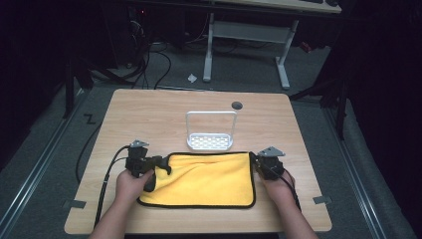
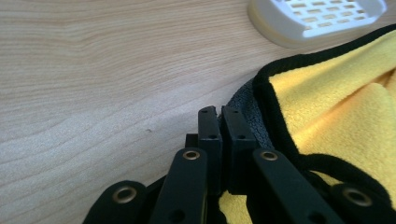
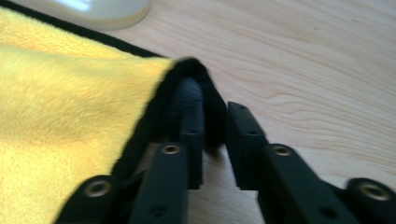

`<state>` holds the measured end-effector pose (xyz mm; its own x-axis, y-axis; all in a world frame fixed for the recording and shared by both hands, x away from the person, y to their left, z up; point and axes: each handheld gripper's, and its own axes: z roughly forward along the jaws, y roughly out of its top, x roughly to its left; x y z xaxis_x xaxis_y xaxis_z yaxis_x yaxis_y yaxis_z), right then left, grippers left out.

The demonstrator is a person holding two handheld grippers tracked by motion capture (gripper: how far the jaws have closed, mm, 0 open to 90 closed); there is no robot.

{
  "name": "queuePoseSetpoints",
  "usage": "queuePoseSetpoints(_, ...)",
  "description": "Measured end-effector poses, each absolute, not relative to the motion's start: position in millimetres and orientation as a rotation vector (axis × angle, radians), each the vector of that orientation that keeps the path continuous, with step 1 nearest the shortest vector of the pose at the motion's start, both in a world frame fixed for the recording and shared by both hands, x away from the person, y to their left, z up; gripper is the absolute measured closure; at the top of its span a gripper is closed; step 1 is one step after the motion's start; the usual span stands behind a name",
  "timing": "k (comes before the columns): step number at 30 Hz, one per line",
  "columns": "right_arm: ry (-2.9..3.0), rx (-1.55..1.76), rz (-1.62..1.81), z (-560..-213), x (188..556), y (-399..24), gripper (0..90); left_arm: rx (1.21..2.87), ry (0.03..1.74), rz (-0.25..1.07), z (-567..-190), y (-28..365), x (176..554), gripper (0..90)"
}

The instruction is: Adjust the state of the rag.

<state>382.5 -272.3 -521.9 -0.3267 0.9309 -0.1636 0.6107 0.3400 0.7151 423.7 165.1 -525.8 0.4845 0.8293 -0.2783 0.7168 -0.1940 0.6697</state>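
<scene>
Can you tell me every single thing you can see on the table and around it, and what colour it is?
cloth: one, yellow with a black edge, flat on the near half of the table.
rack: one, white, a holed base with a tall loop handle, just beyond the cloth.
table: one, light wood, with a dark round hole near its far edge.
desk frame: one, white legs, on the grey floor behind.
paper scrap: one, white, on the floor.
left gripper: one, black, fingers shut on the cloth's left corner.
right gripper: one, black, at the cloth's far right corner; the corner drapes over one finger, with a gap to the other.
hands: two, one behind each gripper.
</scene>
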Motion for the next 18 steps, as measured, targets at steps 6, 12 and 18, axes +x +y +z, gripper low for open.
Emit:
queuePoseSetpoints(6,2.007,1.316,0.832,-505,358,-279,68.5,1.873,1.305,0.289,-515,184,409,67.0)
queuePoseSetpoints(12,2.049,1.253,0.909,-498,336,-268,69.2,1.804,1.261,0.336,-504,199,368,66.6)
queuePoseSetpoints(18,2.166,1.218,0.939,-506,335,-246,84.9,1.887,1.244,0.325,-514,197,345,67.8)
